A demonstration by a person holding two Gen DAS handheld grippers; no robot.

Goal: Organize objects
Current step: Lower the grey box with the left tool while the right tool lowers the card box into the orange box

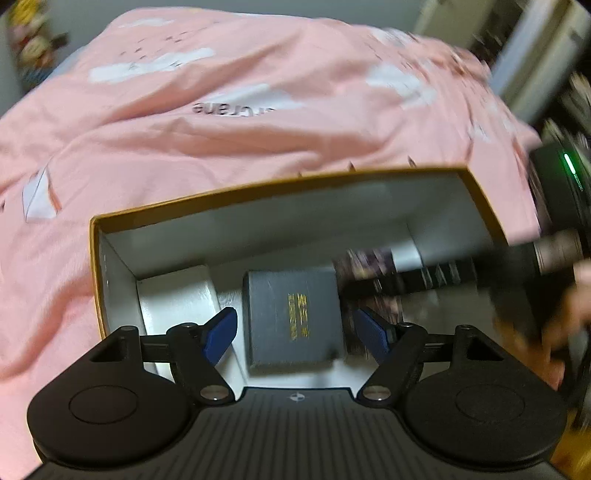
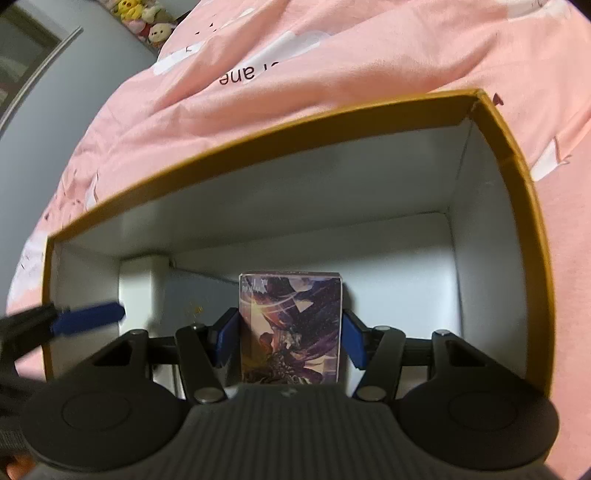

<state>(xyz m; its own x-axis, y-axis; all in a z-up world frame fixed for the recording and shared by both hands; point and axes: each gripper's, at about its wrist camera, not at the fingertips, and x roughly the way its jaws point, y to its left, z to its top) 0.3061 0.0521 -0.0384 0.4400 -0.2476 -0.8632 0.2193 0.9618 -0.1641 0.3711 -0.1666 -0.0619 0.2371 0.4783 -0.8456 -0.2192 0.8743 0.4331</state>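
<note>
So both claws are down inside the big box (image 2: 509,155), the one with the mustard-yellow rim and white inside, which is sitting on a bed under a pink duvet (image 1: 221,140).

Left wrist view first, nearest stuff: the left claw (image 1: 295,334) has its blue fingers (image 1: 221,334) spread wide, with a dark grey little box (image 1: 293,317) (gold lettering on top, too blurry to read) lying flat on the big box's floor between them. The pads aren't touching it, there's a gap on each side. Over at 3 o'clock the right tool comes in as a dark blur, with a hand behind it. At 10 o'clock from the grey box there's a white block (image 1: 177,295) tucked into the corner.

Right wrist view: the right claw (image 2: 290,338) is pinching a card pack (image 2: 290,328) with purple fantasy art on it, blue pads pressed on both its sides, standing it upright near the box floor. I can't tell if it's actually touching down. At 9 o'clock one blue finger (image 2: 88,317) of the left claw pokes in.

Farther out at 12 o'clock the duvet has white patches and some dark upside-down lettering, and way off at 11 o'clock a few plush toys (image 2: 147,22) sit by the wall.
</note>
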